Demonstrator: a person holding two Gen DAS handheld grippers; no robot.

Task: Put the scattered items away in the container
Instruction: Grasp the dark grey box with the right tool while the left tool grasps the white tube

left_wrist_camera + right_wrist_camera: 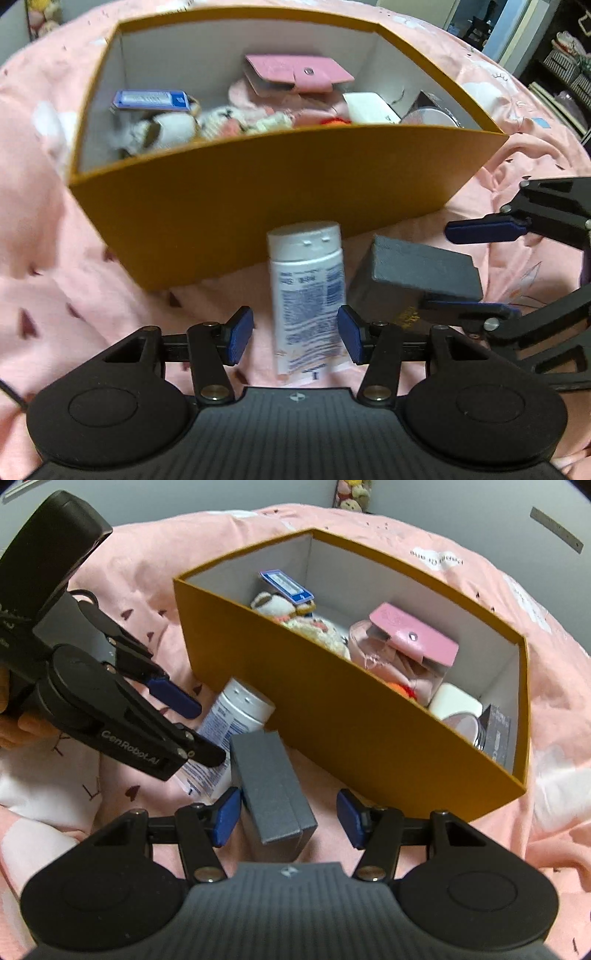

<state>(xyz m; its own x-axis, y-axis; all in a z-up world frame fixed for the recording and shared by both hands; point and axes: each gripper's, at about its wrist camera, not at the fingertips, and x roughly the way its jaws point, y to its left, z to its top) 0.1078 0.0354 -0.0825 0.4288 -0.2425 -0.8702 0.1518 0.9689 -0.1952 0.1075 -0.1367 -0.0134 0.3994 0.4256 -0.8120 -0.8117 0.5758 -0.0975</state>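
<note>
A white bottle [306,288] with a printed label lies on the pink bedspread just in front of the orange box [258,206]. My left gripper [295,336] is open and straddles the bottle; its pads do not press on it. Beside the bottle lies a grey case [273,790], between the open jaws of my right gripper [288,819], with a gap on its right side. In the right wrist view the left gripper [192,727] reaches over the bottle [236,709]. In the left wrist view the right gripper [476,269] flanks the grey case [417,273].
The orange box [332,716] holds a pink wallet [421,638], a blue card [286,585], plush toys [295,616], a white case [454,701] and a round tin [465,723]. The pink bedspread [55,258] lies rumpled all around. Shelves stand at the far right [565,74].
</note>
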